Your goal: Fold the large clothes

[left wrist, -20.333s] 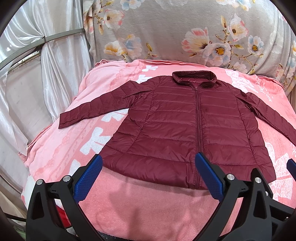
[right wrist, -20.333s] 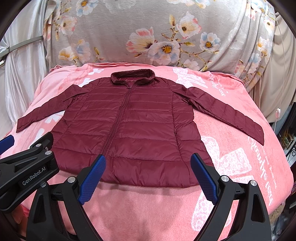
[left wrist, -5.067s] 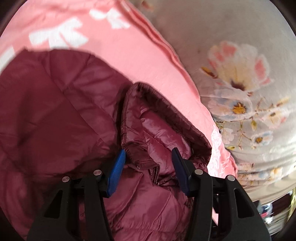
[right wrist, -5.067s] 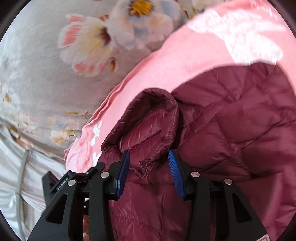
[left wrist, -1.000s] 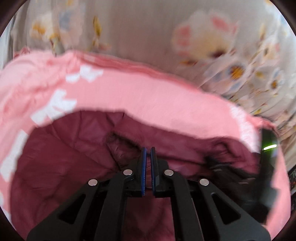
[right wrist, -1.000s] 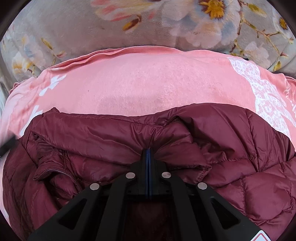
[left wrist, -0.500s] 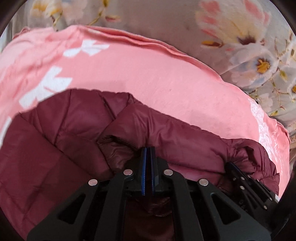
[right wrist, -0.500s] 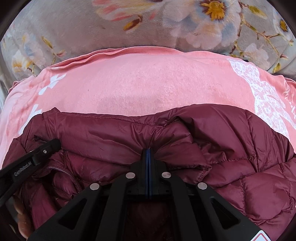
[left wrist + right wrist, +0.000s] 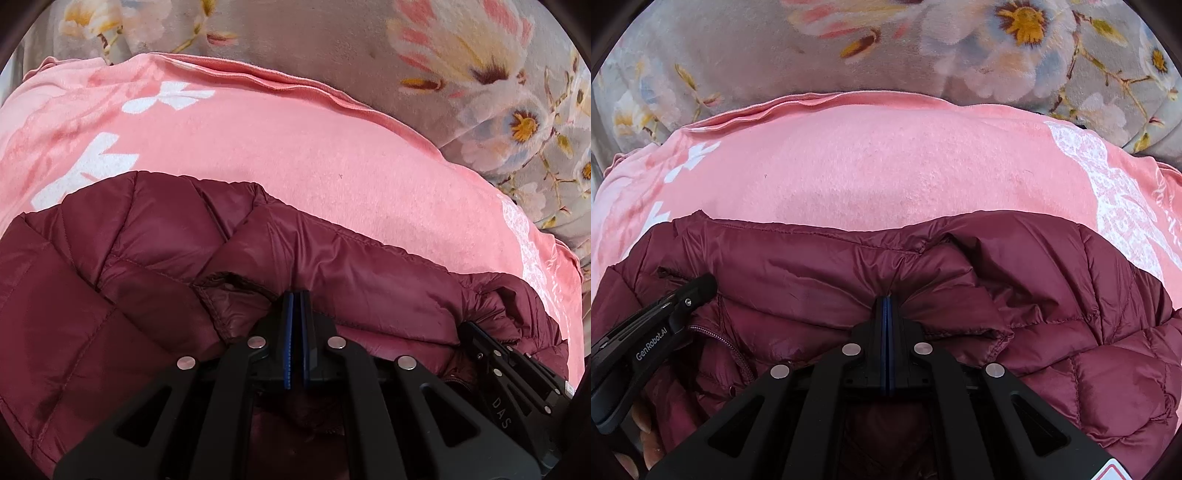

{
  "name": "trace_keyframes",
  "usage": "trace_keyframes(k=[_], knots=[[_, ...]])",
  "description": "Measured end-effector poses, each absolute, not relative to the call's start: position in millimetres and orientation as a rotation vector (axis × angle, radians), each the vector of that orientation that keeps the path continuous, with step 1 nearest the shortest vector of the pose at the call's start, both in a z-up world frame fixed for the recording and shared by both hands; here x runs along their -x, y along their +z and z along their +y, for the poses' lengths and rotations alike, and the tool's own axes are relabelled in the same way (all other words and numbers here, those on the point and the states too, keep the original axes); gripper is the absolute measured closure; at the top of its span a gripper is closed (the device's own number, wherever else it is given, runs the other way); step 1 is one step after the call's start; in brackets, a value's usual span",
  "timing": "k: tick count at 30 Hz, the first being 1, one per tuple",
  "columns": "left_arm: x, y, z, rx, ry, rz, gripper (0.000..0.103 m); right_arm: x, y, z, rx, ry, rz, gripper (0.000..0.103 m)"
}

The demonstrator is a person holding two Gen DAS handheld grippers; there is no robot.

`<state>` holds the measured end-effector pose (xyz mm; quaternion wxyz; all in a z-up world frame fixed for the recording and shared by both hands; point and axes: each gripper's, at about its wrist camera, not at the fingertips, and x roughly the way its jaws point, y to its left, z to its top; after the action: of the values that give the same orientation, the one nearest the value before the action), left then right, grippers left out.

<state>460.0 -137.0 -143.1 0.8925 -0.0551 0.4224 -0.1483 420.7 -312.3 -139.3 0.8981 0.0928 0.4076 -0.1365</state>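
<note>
A maroon quilted puffer jacket lies on a pink blanket; it also fills the lower half of the right wrist view. My left gripper is shut on the jacket's collar edge, left of the zipper. My right gripper is shut on the collar edge, right of the zipper. The collar is bunched and lifted between them. The right gripper's body shows at the lower right of the left wrist view, and the left gripper's body at the lower left of the right wrist view.
The pink blanket with white prints spreads beyond the collar. A grey floral cloth rises as a backdrop behind it, also in the right wrist view.
Both grippers stay shut on the collar. The left gripper has swung and drawn closer to the right one, and the collar has moved a little toward me.
</note>
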Motion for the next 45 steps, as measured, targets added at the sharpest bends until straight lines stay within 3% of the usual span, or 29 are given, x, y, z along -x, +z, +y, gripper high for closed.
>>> trace_keyframes(k=[22, 27, 29, 30, 31, 32, 33, 34, 39, 45], knots=[[-461.0, -142.7, -142.7, 0.089, -0.293, 0.876, 0.1, -424.7, -139.7, -302.7, -0.118, -0.329, 0.851, 0.103], [-459.1, -140.5, -141.8, 0.088, -0.289, 0.872, 0.1, -414.4, -134.7, -315.8, -0.213, -0.285, 0.823, 0.103], [-454.1, -136.3, -133.5, 0.111, -0.278, 0.882, 0.098, -395.1, -124.9, -320.6, -0.251, -0.281, 0.806, 0.1], [-444.9, -129.5, -125.3, 0.115, -0.248, 0.882, 0.097, -376.4, -116.1, -320.6, -0.267, -0.279, 0.781, 0.088], [-433.0, -121.2, -115.4, 0.134, -0.25, 0.866, 0.082, -359.3, -108.9, -319.9, -0.268, -0.27, 0.759, 0.075], [-419.0, -112.1, -103.6, 0.144, -0.246, 0.854, 0.047, -335.7, -99.9, -317.9, -0.258, -0.252, 0.737, 0.069], [-408.4, -105.6, -94.0, 0.147, -0.237, 0.841, 0.033, -308.2, -91.0, -315.5, -0.236, -0.236, 0.715, 0.066], [-390.7, -95.7, -78.5, 0.155, -0.238, 0.806, 0.026, -286.7, -85.3, -314.7, -0.215, -0.228, 0.701, 0.063], [-319.0, -74.4, -16.1, 0.124, -0.261, 0.836, 0.026, -130.9, -79.3, -323.8, -0.172, -0.229, 0.645, 0.042], [-224.2, -92.3, 72.8, 0.189, -0.217, 0.927, 0.026, 15.1, -110.8, -337.4, -0.188, -0.315, 0.686, 0.038]])
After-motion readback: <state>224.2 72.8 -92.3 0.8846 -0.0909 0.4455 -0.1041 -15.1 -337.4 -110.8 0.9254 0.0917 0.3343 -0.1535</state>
